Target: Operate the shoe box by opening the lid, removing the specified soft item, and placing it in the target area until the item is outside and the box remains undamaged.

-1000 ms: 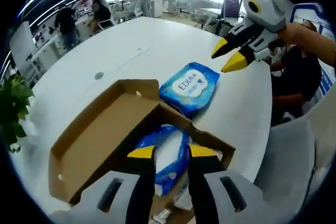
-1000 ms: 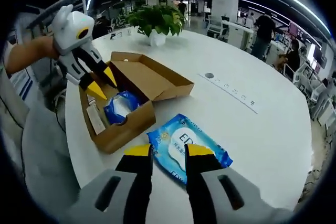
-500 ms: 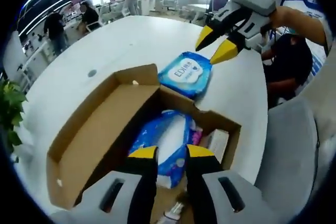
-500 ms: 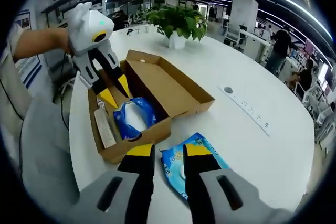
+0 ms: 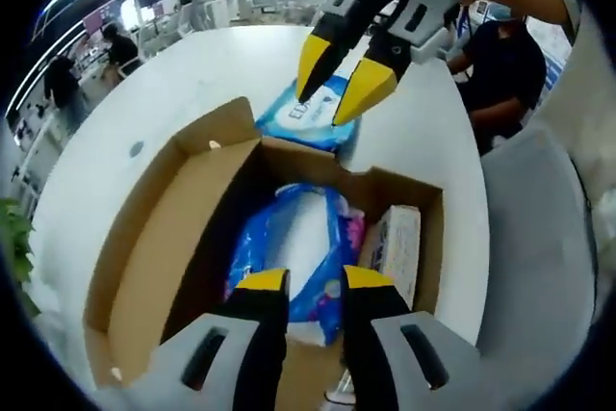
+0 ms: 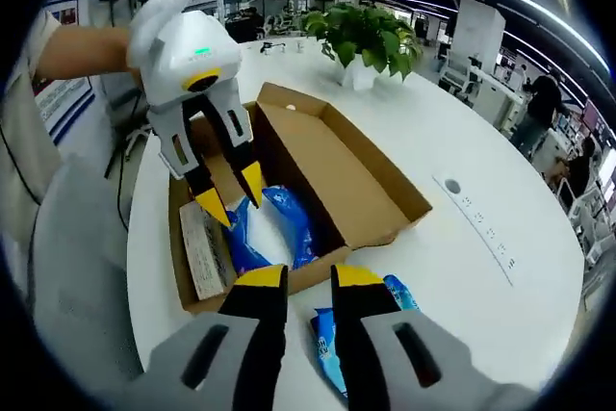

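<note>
Inside open shoe box (image 6: pixel 356 175): blue soft pack (image 5: pixel 294 257), w/ left gripper (image 6: pixel 229 194) just above it, jaws apart. Right gripper (image 5: pixel 332 79) beyond box's far wall, jaws apart, over 2nd blue pack (image 5: pixel 306 115) on table (image 5: pixel 164 93).

Brown cardboard shoe box (image 6: pixel 361 180), plain inside and out, lid flap same brown. Blue soft pack (image 5: pixel 294 257) with white centre in the box, a bit of pink at its side. Pale cream carton (image 5: pixel 397 249) beside it. Second blue-and-white wipes pack (image 5: pixel 313 117) near the white table (image 6: pixel 481 141) edge, dark lettering. Left gripper (image 6: pixel 229 194) white body, black fingers, yellow tips; right gripper (image 5: pixel 334 79) grey-white, yellow tips. Green plant (image 6: pixel 366 31), white pot.
</note>
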### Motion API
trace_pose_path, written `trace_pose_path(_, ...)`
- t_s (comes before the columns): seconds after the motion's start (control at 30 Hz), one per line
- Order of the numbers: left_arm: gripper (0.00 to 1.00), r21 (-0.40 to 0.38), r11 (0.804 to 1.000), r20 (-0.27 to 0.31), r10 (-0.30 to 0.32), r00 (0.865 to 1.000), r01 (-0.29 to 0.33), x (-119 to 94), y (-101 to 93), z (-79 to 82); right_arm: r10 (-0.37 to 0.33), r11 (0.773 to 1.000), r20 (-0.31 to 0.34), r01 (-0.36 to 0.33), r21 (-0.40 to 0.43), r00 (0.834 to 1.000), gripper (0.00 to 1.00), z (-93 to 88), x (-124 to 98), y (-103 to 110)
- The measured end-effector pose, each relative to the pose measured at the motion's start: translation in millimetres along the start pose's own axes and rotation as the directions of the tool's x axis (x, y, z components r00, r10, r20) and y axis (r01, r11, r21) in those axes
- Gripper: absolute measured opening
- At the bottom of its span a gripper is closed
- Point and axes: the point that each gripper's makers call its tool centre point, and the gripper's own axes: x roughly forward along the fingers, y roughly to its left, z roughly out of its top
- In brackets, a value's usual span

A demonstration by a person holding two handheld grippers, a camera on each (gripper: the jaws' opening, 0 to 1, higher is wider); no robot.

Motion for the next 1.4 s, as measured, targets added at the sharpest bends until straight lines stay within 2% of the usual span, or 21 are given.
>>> trace_pose_path(0.17,0.19,0.019,0.999,-0.012,-0.037,0.999,0.037,8.5,0.2,-2.3,0.009,0.999,-0.019,-0.010,-0.030,1.000,0.13,2.3,14.3,2.0)
trace_pose_path(0.43,0.19,0.003,0.996,-0.025,-0.084,0.996,0.084,15.3,0.4,-7.5,0.029,0.997,-0.051,-0.032,-0.068,0.998,0.11,4.2,38.2,6.4)
trace_pose_path(0.53,0.13,-0.020,0.993,-0.035,-0.116,0.993,0.115,16.5,-3.0,-10.6,0.026,0.996,-0.068,-0.032,-0.085,0.997,0.07,2.7,48.6,7.4)
trace_pose_path(0.77,0.07,-0.030,0.993,-0.040,-0.117,0.992,0.116,15.9,-2.6,-13.4,0.025,0.995,-0.105,-0.035,-0.096,0.994,0.08,-4.1,67.9,10.8)
trace_pose_path(0.93,0.02,-0.026,0.993,-0.039,-0.114,0.993,0.113,15.2,-2.7,-14.2,-0.005,0.994,-0.124,-0.009,-0.112,0.992,0.00,-6.5,77.7,7.7)
trace_pose_path(1.4,0.00,-0.065,0.994,-0.029,-0.086,0.996,0.084,3.3,-1.7,-14.2,-0.009,0.995,-0.105,-0.002,-0.101,0.994,0.00,2.2,73.1,10.0)
